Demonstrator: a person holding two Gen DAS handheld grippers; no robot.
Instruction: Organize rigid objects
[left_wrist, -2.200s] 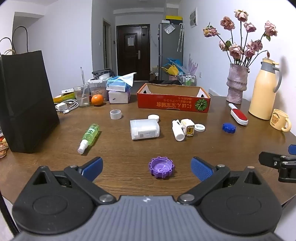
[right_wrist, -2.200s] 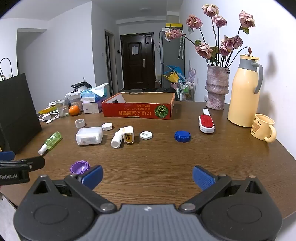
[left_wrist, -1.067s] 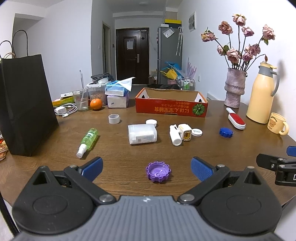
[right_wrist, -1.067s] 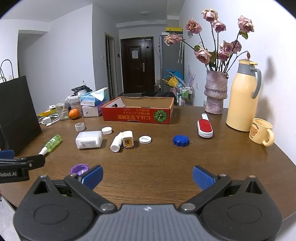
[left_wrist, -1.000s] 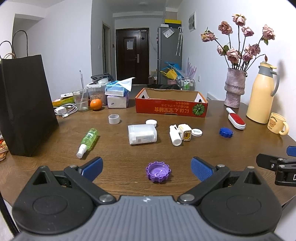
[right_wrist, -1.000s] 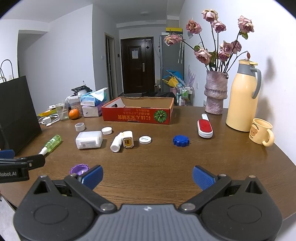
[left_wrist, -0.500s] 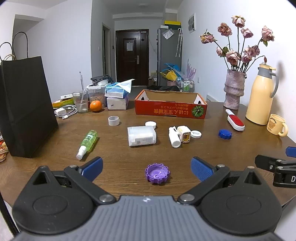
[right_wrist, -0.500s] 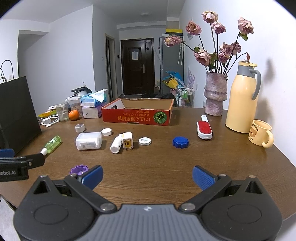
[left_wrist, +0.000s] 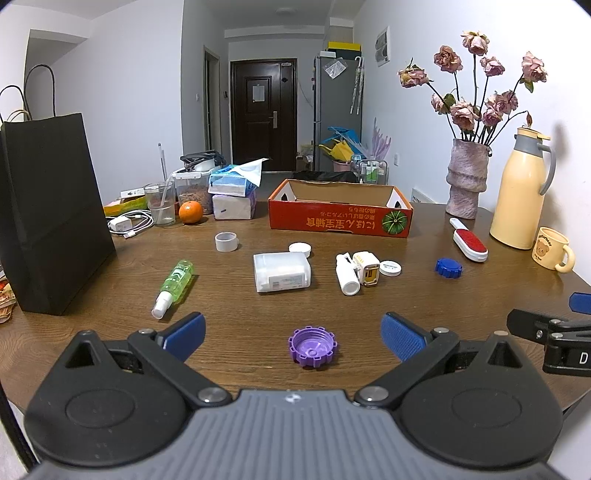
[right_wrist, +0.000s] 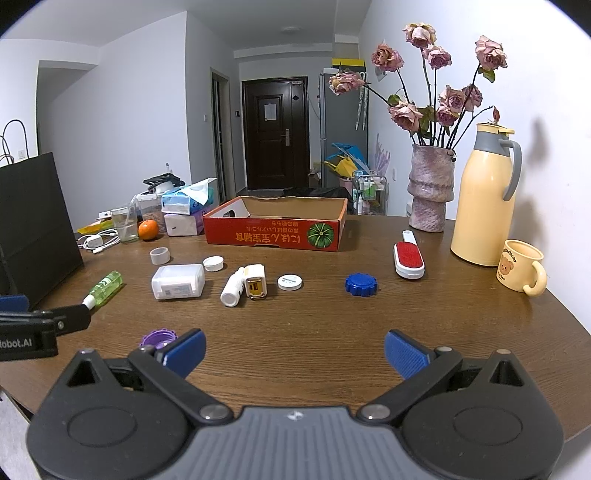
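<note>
Both tongs have drawn back slightly and now hover released: the left gripper (left_wrist: 291, 332) frames the purple ridged plastic cap (left_wrist: 312, 347) at twelve o'clock, while the right gripper (right_wrist: 294, 349) frames nothing. No sorting into the red cardboard box (left_wrist: 340, 219) looks begun; the cap seems the likely first pick.

A: What stands along the far right of the brown wooden surface (right_wrist: 332, 332)?

B: A cream thermos jug (right_wrist: 485, 195), a bear-printed mug (right_wrist: 521, 271) just beside it, and a rough pinkish vase (right_wrist: 430, 188) of dried roses (right_wrist: 439, 92).

A: And on the left?

B: A black paper bag (left_wrist: 51, 225) standing upright. Behind it lie a white charger with cable (left_wrist: 127, 223), a clear glass (left_wrist: 160, 203), an orange (left_wrist: 191, 212) and stacked tissue packs (left_wrist: 233, 195). A dark door (left_wrist: 263, 114) closes the hallway.
</note>
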